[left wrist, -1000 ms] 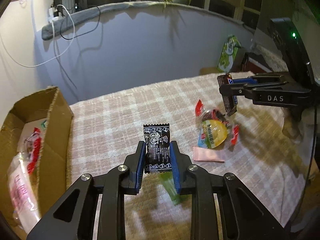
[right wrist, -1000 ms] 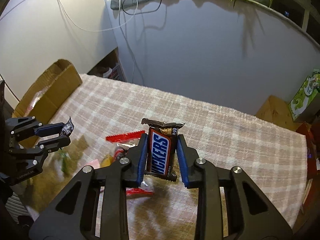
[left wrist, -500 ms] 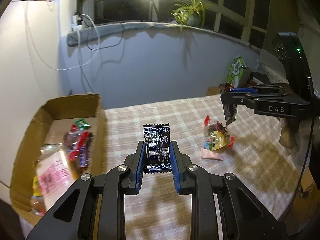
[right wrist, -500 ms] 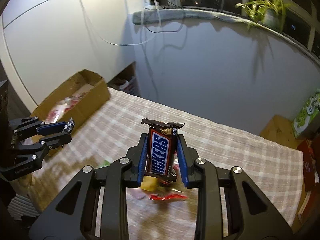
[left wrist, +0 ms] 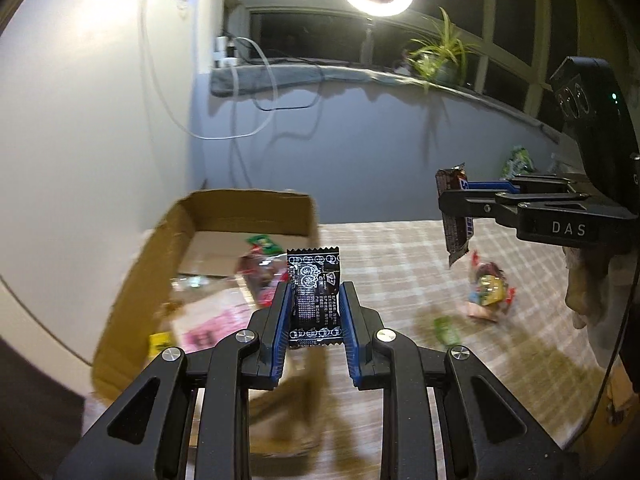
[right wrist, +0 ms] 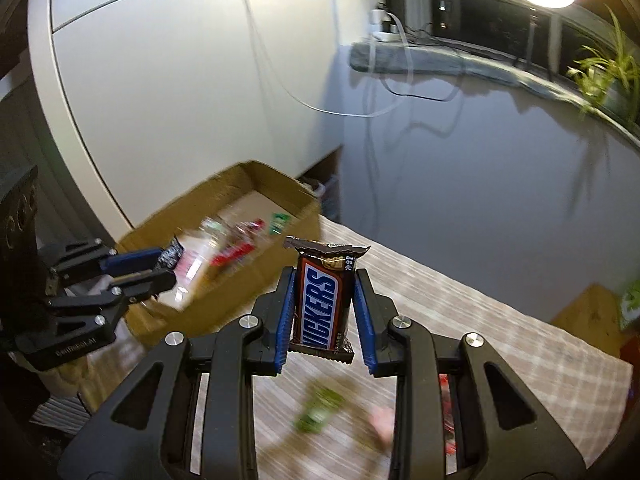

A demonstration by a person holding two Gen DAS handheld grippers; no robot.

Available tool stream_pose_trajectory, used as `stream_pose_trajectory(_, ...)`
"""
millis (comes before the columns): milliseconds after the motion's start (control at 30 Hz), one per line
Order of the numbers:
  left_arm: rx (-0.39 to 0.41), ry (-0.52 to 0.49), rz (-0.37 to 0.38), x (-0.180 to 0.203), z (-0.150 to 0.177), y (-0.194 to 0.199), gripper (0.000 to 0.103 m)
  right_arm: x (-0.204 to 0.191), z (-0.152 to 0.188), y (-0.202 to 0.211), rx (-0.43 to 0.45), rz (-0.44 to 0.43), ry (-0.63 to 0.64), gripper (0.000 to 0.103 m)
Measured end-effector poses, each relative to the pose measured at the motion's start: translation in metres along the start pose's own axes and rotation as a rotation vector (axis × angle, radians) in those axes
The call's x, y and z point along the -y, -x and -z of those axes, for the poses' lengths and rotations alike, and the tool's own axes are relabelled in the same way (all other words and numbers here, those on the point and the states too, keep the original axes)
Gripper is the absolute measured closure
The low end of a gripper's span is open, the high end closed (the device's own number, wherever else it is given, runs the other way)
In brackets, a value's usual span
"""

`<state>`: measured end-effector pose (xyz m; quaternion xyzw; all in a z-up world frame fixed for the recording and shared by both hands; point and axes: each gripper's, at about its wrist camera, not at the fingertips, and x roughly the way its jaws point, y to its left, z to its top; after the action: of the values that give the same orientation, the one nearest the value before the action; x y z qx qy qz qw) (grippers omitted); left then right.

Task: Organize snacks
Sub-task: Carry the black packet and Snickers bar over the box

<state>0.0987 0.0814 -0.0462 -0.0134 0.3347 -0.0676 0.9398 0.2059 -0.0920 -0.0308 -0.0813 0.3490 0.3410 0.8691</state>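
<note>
My left gripper (left wrist: 314, 296) is shut on a small black candy packet (left wrist: 314, 300), held upright above the near end of an open cardboard box (left wrist: 240, 212). The box holds several wrapped snacks (left wrist: 216, 320). My right gripper (right wrist: 323, 300) is shut on a Snickers bar (right wrist: 322, 304), held in the air over the checked tablecloth (right wrist: 500, 344), to the right of the cardboard box (right wrist: 276, 192). The left wrist view shows the right gripper (left wrist: 454, 200) with the Snickers bar (left wrist: 458, 232) at upper right. The right wrist view shows the left gripper (right wrist: 164, 266) at the left, over the box.
A small pile of candies (left wrist: 486, 294) and a green packet (left wrist: 446, 328) lie on the cloth. The green packet (right wrist: 318, 410) is blurred under the right gripper. A wall (left wrist: 100, 120) stands behind the box, and a sill with cables and a plant (left wrist: 438, 56) runs along the back.
Both grippers have swung left and risen, each keeping its snack. The box has come from the left edge towards the middle of both views, and the candy pile has dropped back to the right.
</note>
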Motion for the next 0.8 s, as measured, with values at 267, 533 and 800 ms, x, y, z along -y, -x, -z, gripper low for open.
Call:
stream_pose_trajectory(267,0.011,0.042,-0.050,-0.036,0.006,0.009,0.080,-0.049,-0.031,-0.041,-0.014,-0.069,0.062,0.074)
stream_pose_trajectory(533,0.008,0.063,-0.079,-0.060,0.012,0.008,0.080,-0.080,-0.053,-0.088,-0.057,-0.113,0.099,0.074)
stream_pose_trajectory(800,0.009,0.080,-0.090,-0.073,0.013,0.002,0.080,-0.090,-0.057,-0.122,-0.103,-0.112,0.112,0.074)
